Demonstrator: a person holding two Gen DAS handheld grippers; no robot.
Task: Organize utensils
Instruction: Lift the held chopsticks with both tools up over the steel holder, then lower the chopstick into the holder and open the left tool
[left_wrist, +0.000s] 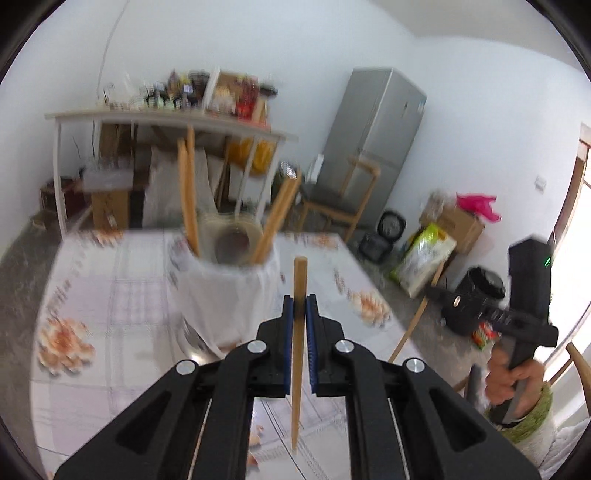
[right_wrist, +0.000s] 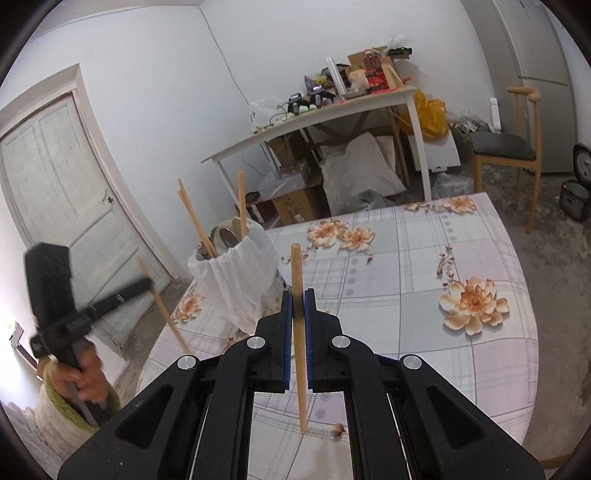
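While each of my two tools carries one chopstick, the entry reads as follows.

Item, left: chopstick (left_wrist: 298, 350), wooden, upright, clenched between the blue pads of my left gripper (left_wrist: 300, 314); thin end hangs below the jaws, thick end stands above them.

Item, right: chopstick (right_wrist: 298, 332), same kind, upright, pinched the same way in my right gripper (right_wrist: 297, 314).

Destination: holder (right_wrist: 236, 280), a cup wrapped in white plastic, standing near the far left of the flowered tablecloth (right_wrist: 424, 295). It already keeps several chopsticks leaning against its rim and what looks like a spoon.

Handling, as I judge it: I bring one stick at a time over the mouth, thin end down, aim for the free gap between the leaning sticks, lower until the tip is well inside, and only then loosen the pads. I keep the two tools apart so the sticks do not cross. The wrapped cup looks light, so a sideways knock could tip it.

Surroundings: side table (right_wrist: 314, 122) crowded with bottles and boxes, wooden chair (right_wrist: 506, 147), grey fridge (left_wrist: 376, 140).

Writing: none legible; the labels on the side table are too small or blurred.
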